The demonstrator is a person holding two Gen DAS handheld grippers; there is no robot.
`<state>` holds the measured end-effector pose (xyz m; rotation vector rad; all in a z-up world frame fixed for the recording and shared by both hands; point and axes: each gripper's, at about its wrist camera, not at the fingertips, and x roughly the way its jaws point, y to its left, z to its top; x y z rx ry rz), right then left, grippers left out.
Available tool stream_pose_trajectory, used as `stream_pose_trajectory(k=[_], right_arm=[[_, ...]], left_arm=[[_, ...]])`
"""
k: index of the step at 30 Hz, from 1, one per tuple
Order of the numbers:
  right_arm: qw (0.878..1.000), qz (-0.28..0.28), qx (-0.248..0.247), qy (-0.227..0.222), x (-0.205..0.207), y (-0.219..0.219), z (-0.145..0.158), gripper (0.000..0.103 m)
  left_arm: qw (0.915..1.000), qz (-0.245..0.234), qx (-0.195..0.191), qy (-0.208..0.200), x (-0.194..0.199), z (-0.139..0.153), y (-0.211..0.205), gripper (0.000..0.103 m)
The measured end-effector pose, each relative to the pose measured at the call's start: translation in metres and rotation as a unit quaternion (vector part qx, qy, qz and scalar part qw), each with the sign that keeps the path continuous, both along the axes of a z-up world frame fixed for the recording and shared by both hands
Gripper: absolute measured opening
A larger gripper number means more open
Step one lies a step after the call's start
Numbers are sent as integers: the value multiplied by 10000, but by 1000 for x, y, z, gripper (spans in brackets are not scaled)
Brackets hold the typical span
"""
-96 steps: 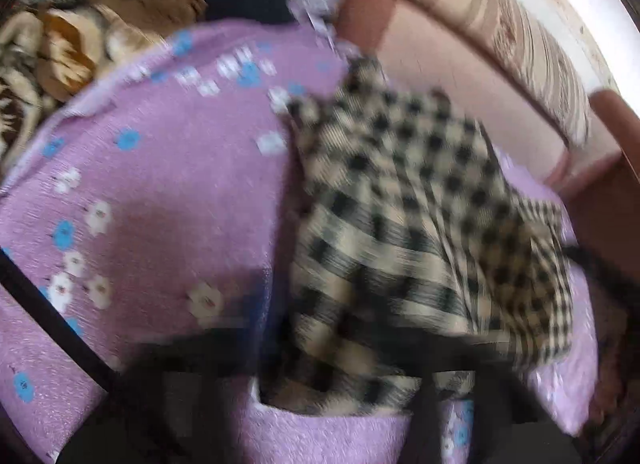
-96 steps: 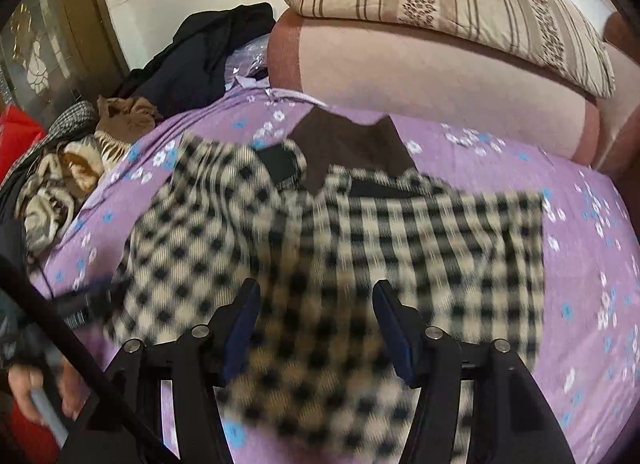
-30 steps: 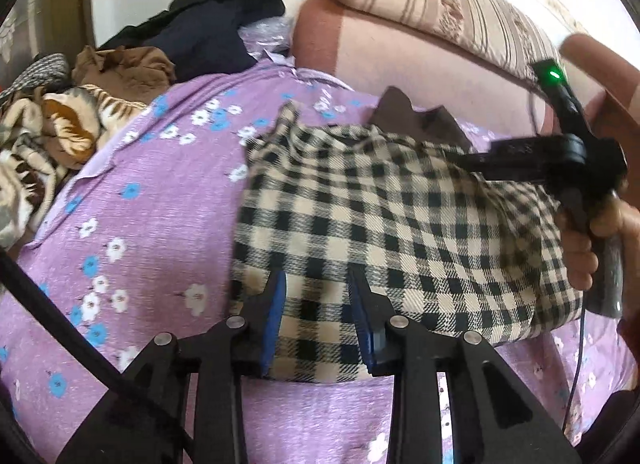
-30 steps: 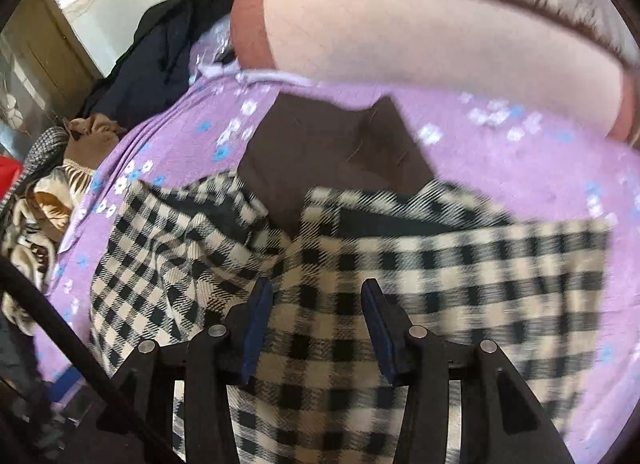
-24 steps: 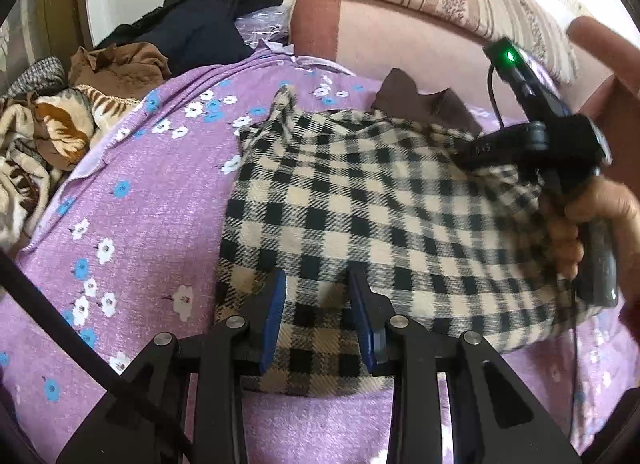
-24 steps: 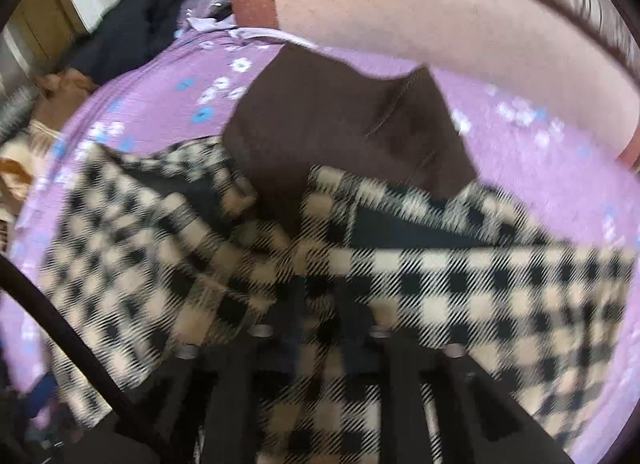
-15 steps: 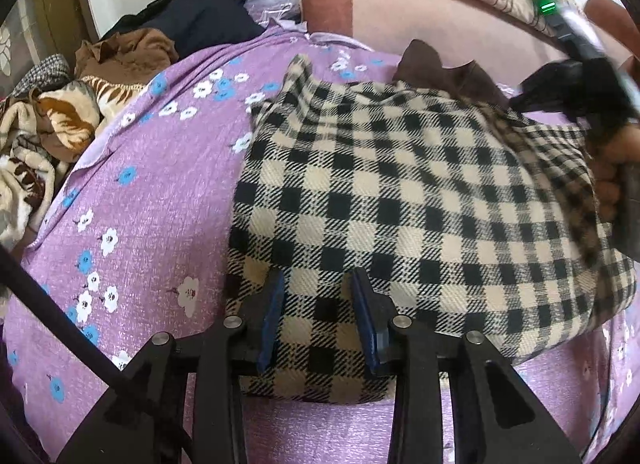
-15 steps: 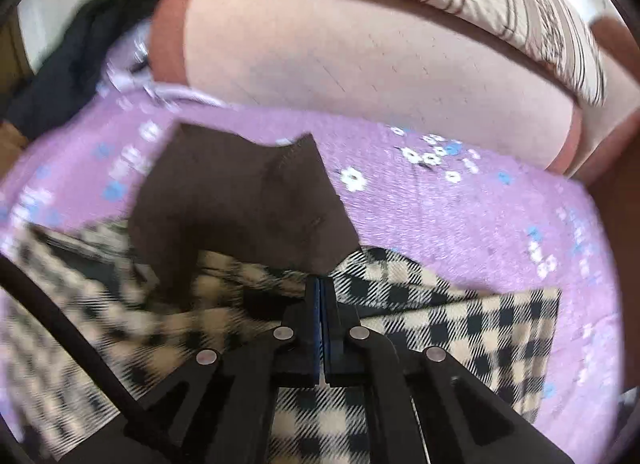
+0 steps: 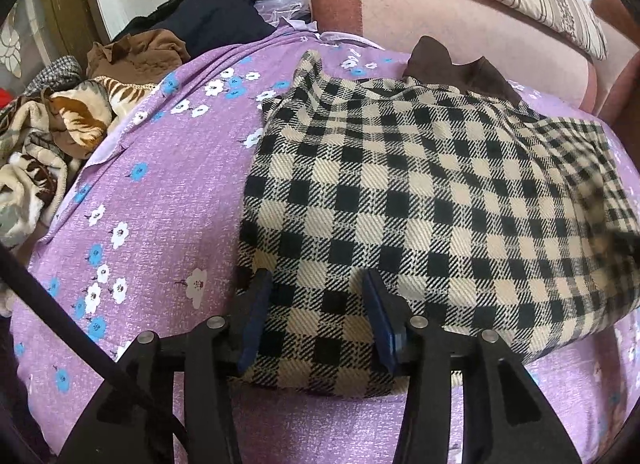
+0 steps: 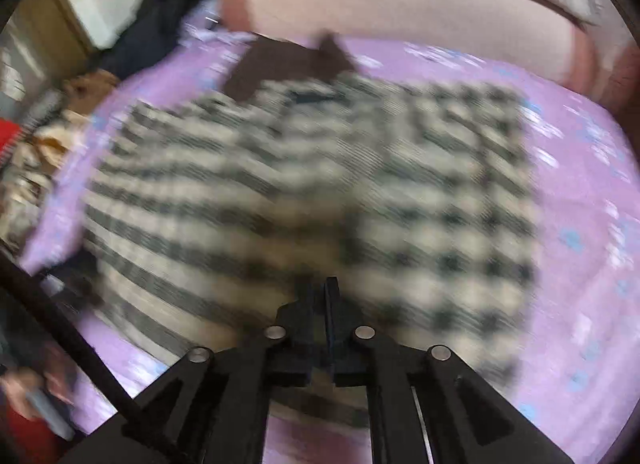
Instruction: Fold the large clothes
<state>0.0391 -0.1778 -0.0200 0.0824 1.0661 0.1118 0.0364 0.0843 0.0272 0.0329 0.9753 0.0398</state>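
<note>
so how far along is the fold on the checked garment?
Done: the black-and-cream checked garment lies on the purple floral sheet as a rough rectangle, sides apparently folded in, brown collar at the far end. In hand: the right tongs look shut at its near edge, though blur hides any pinch; the left tongs are open over the near hem. Left: probably the lengthwise fold, hem toward collar.

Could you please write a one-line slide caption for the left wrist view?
Left gripper, jaws open, straddles the near hem of a checked garment spread on a purple floral bedsheet.
</note>
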Motion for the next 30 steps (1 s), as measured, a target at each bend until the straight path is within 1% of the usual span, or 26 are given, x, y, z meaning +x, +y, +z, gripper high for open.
stream_pose_trajectory(k=[2, 3, 4, 5, 7, 8, 9, 11, 12, 14, 16, 19, 20, 22, 25, 27, 30], right_arm=[[9982, -386, -446, 118, -13, -36, -11, 7], [9971, -537, -526, 134, -17, -47, -11, 7], [9944, -807, -672, 147, -23, -64, -10, 7], [9905, -1126, -770, 147, -31, -85, -7, 9], [9873, -1480, -561, 107, -47, -113, 1, 13], [9865, -1584, -398, 68, -54, -122, 7, 13], [9857, -1662, -272, 5, -61, -130, 11, 13], [9844, -1752, -101, -133, -73, -138, 18, 16], [9841, -1764, 2, -221, -79, -139, 21, 19], [9843, -1724, 162, -336, -84, -130, 26, 21], [9854, -1613, 326, -436, -84, -113, 30, 22], [9881, -1356, 449, -567, -75, -85, 35, 22], [9891, -1251, 474, -616, -74, -76, 37, 22], [9910, -1038, 474, -704, -69, -54, 40, 23], [9936, -724, 494, -707, -65, -26, 37, 25], [9952, -540, 505, -645, -60, -8, 31, 26], [9967, -363, 529, -498, -52, 9, 16, 26]], left_arm=[[10000, -15, 75, -19, -2, -1, -1, 46], [9999, -17, 144, -28, -3, -1, 0, 46], [9998, -14, 186, -45, -4, 0, 0, 46], [9997, 0, 229, -66, -6, 1, 2, 46], [9991, 114, 391, -92, -9, 4, 7, 46], [9979, 286, 570, -118, -10, 5, 12, 46], [9970, 397, 651, -139, -10, 5, 18, 46], [9955, 602, 726, -109, -9, 5, 30, 46], [9940, 776, 772, -78, -8, 3, 40, 48], [9930, 967, 675, -29, -7, 2, 53, 50], [9891, 1272, 740, 21, -7, 1, 68, 50], [9866, 1577, 415, -7, -9, 6, 89, 50], [9858, 1659, 238, -86, -11, 11, 96, 50], [9850, 1711, 46, -222, -16, 17, 101, 50], [9860, 1586, -241, -460, -22, 28, 97, 50], [9883, 1346, -320, -636, -25, 36, 86, 50], [9914, 995, -390, -753, -25, 41, 65, 50]])
